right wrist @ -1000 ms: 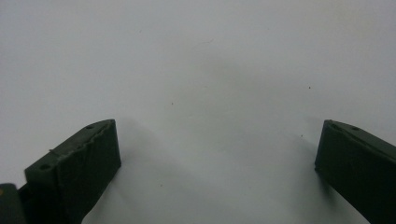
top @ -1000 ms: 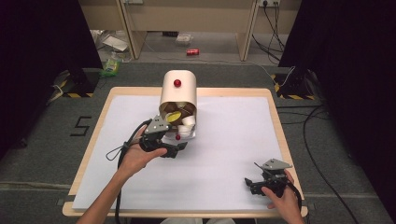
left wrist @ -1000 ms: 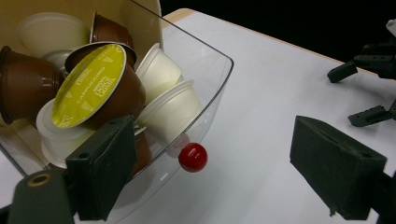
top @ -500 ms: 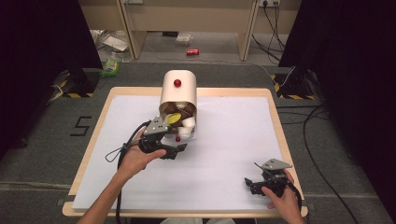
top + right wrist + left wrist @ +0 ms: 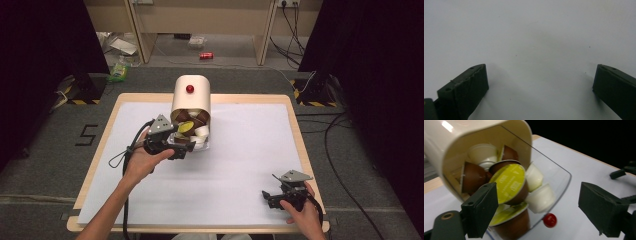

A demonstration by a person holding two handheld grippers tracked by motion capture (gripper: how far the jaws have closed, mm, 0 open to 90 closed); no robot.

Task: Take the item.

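Left gripper (image 5: 184, 148): jaws standing apart, grasping nothing; reaching into the mouth of the capsule dispenser (image 5: 191, 97)
Yellow-lidded capsule (image 5: 510, 183): sitting in the dispenser's clear tray (image 5: 554, 176) among brown and white capsules, just beside one jaw
Right gripper (image 5: 268, 196): resting released on the white table (image 5: 250, 150), well apart

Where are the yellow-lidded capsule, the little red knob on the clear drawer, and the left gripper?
Yellow-lidded capsule (image 5: 510, 182), left gripper view, middle of its lid.
Red knob (image 5: 549, 220), left gripper view, its round front.
Left gripper (image 5: 182, 150), high view, midway between its fingertips.
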